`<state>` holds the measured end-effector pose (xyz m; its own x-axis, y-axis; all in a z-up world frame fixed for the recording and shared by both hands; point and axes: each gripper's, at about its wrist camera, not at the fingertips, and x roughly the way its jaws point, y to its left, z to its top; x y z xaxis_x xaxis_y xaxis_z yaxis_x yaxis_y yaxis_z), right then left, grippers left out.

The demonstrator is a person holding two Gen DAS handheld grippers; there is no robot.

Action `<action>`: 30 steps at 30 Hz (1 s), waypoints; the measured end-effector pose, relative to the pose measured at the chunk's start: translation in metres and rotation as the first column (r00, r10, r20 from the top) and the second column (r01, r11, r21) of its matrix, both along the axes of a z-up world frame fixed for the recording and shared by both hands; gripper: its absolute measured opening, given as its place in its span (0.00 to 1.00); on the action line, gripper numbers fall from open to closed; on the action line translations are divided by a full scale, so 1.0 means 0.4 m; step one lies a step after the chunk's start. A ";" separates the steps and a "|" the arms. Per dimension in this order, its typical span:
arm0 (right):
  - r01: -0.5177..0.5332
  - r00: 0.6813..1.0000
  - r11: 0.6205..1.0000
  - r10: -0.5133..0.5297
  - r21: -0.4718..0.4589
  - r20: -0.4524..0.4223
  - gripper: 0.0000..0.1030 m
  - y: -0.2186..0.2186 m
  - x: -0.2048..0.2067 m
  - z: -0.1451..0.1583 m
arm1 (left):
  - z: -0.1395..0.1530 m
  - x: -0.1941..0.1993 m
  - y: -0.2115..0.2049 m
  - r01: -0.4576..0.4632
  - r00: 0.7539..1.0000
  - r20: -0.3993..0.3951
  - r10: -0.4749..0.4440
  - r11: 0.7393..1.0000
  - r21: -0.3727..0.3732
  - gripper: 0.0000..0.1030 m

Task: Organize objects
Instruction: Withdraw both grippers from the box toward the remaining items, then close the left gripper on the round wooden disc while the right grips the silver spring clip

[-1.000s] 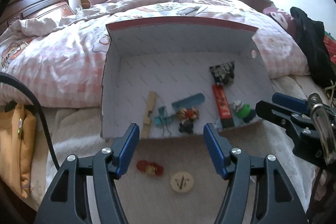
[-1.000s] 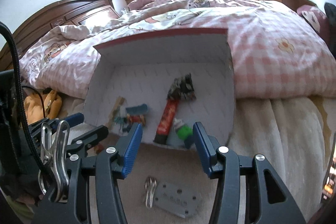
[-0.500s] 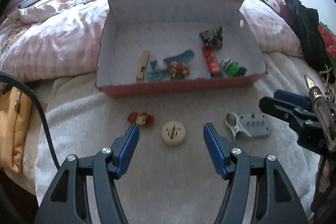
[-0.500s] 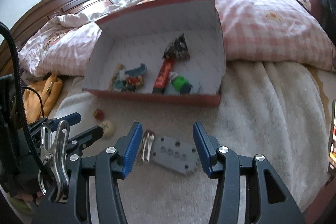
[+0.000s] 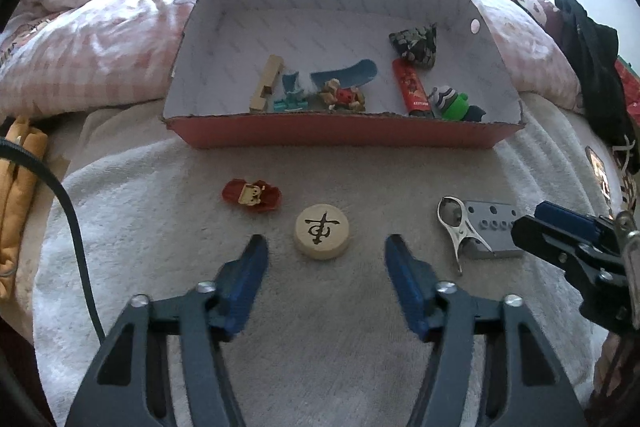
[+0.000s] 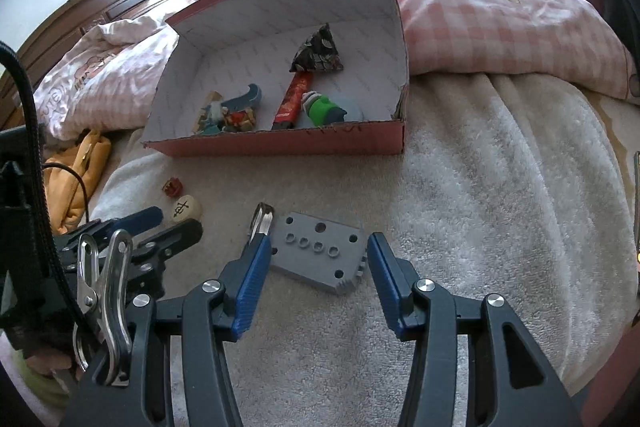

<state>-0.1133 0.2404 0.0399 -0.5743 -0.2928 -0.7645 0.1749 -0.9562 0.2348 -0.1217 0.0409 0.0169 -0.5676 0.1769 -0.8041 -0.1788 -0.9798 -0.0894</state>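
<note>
Evidently this is the pick-up stage: both claws hang wide open and empty over the towel [image 5: 320,347], with loose things not yet in the cardboard box [image 5: 344,137]. The left gripper [image 5: 325,259] frames a round wooden game piece [image 5: 322,233] — smooth, flat, inked — just ahead of its tips. The right gripper [image 6: 316,267] straddles a grey plastic block [image 6: 320,253] with holes, beside a metal clip [image 6: 260,223]. Each probably needs lowering, then closing.

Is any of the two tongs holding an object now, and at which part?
Nothing is held. The left tongs are open near the round wooden piece; the right tongs are open around the grey block.
</note>
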 end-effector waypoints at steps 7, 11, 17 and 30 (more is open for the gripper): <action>-0.001 1.000 1.000 0.001 -0.005 0.008 0.50 -0.002 0.001 -0.006 | -0.011 -0.012 0.007 -0.008 1.000 -0.006 0.008 1.000 -0.008 0.41; -0.002 1.000 1.000 0.002 -0.003 0.009 0.50 -0.006 0.002 -0.009 | -0.011 -0.011 0.002 -0.013 1.000 -0.012 0.012 1.000 -0.022 0.30; -0.003 1.000 1.000 0.003 -0.003 0.011 0.50 -0.008 0.001 -0.009 | -0.003 -0.001 -0.025 -0.022 1.000 0.006 0.022 1.000 0.003 0.30; -0.092 0.996 0.996 0.092 -0.006 -0.012 0.50 -0.110 -0.031 -0.018 | -0.010 0.076 -0.134 -0.078 0.997 0.006 0.078 0.997 0.015 0.30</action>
<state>-0.1256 0.1962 0.0326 -0.5538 -0.3500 -0.7555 0.2645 -0.9343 0.2389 -0.0914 -0.0126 0.0131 -0.5755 0.1441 -0.8050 -0.1009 -0.9893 -0.1050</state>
